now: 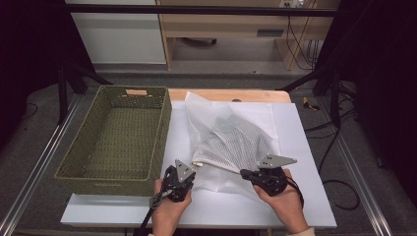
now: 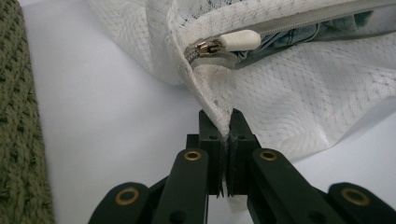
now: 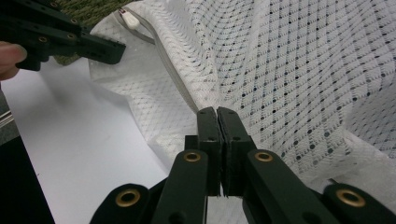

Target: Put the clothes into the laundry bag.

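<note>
On white table [image 1: 300, 147] | left gripper [image 2: 223, 122] jaws pinching mesh bag [image 2: 299, 93] | right gripper [image 3: 217, 116] likewise.

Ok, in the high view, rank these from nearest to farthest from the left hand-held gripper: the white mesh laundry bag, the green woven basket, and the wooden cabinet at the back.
1. White mesh laundry bag: its near corner is pinched in the left hand-held gripper, just to its right.
2. Green woven basket: on the table's left side, its front corner close by.
3. Wooden cabinet: far back, beyond the table.
</note>
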`<state>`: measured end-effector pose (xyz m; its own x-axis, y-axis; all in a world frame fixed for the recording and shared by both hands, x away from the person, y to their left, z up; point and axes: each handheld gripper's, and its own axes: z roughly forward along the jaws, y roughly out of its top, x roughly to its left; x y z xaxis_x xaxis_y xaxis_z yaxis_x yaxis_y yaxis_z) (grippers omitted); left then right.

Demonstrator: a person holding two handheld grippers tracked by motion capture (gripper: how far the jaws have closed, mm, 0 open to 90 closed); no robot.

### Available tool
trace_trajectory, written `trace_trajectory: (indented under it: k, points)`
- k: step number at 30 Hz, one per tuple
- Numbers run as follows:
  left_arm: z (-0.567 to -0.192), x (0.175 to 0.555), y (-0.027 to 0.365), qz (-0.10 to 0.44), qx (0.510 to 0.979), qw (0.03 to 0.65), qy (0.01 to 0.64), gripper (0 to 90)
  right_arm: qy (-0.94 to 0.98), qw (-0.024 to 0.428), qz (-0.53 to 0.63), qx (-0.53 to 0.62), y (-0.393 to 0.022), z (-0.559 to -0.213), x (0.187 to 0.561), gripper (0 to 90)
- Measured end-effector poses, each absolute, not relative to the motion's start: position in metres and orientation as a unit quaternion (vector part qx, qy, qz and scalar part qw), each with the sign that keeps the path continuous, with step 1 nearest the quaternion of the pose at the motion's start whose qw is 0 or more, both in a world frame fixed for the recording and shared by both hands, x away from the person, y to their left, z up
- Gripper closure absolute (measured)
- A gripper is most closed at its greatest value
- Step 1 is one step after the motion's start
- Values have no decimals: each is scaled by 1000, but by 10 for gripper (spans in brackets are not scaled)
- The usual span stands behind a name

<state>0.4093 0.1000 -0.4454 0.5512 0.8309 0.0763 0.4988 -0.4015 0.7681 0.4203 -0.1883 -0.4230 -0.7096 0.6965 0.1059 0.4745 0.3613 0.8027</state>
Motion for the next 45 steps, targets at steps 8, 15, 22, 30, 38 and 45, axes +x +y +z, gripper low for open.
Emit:
trace_trajectory:
  k: [8,15,22,30,38,45]
  points:
    - [-446,399,103,214,806,372,407,877,823,128,429,350,-184,-423,416,890]
    - [-441,391,109,213,810,372,401,880,824,128,430,345,-181,-422,414,890]
    - [-440,378,118,209,812,373,397,882,827,127,428,340,-176,-422,413,890]
    - [-446,367,124,196,817,377,390,883,831,127,428,334,-170,-421,409,890]
    - [-447,356,128,191,820,378,385,883,836,124,428,321,-161,-420,399,890]
    - [-446,347,128,189,821,382,380,882,838,119,426,321,-159,-421,392,890]
